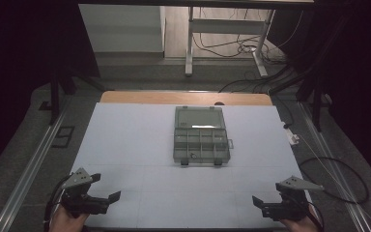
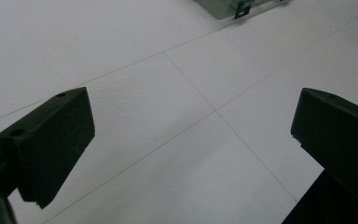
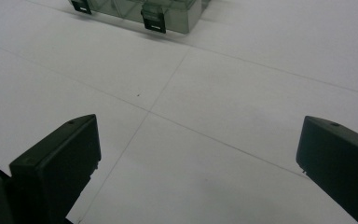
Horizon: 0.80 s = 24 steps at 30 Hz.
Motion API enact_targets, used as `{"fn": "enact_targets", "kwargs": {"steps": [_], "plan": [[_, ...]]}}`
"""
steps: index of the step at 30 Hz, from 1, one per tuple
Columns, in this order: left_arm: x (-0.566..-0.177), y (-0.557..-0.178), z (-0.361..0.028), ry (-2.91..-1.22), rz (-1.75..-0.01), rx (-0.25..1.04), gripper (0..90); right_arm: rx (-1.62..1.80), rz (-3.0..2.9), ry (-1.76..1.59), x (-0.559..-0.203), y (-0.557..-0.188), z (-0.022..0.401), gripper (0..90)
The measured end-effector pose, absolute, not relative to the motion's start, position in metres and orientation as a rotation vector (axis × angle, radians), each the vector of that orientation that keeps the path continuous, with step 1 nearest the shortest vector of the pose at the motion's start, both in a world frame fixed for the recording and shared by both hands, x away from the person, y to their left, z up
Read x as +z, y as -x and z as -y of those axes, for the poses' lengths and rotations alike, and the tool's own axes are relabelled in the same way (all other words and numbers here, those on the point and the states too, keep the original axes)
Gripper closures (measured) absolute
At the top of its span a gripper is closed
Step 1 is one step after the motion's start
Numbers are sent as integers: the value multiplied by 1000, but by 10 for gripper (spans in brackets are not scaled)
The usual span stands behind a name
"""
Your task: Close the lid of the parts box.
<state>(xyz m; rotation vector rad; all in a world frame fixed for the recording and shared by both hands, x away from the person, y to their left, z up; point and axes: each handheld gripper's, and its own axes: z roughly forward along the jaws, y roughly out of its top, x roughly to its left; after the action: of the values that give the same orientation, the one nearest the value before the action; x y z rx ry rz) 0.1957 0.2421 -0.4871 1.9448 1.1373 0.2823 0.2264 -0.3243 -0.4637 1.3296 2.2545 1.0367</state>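
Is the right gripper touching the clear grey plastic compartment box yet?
Apart. The high view shows the right gripper at the table's near edge, with bare white tabletop between it and the clear grey plastic compartment box. Its jaws stand wide open.

The left gripper (image 1: 107, 187) sits low at the near left, jaws spread wide. The right gripper (image 1: 257, 200) mirrors it at the near right, jaws equally wide, each gripped by a hand from below.

Open compartment box (image 1: 201, 136), mid-table
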Motion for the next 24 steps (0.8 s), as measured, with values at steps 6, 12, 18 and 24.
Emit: {"fn": "enact_targets", "kwargs": {"steps": [6,12,18,24], "plan": [[-486,-201,-239,-1950,-1100,289,0,1054,-2255,-1297,-461,-230,321,0],[-485,-206,-236,-1944,-1090,338,0,1076,-2269,-1267,-458,-235,318,0],[-483,-212,-233,-1912,-1085,328,0,1094,-2272,-1243,-455,-241,313,0],[-483,-220,-228,-1927,-1080,322,0,1109,-2279,-1229,-453,-247,310,0]]}}
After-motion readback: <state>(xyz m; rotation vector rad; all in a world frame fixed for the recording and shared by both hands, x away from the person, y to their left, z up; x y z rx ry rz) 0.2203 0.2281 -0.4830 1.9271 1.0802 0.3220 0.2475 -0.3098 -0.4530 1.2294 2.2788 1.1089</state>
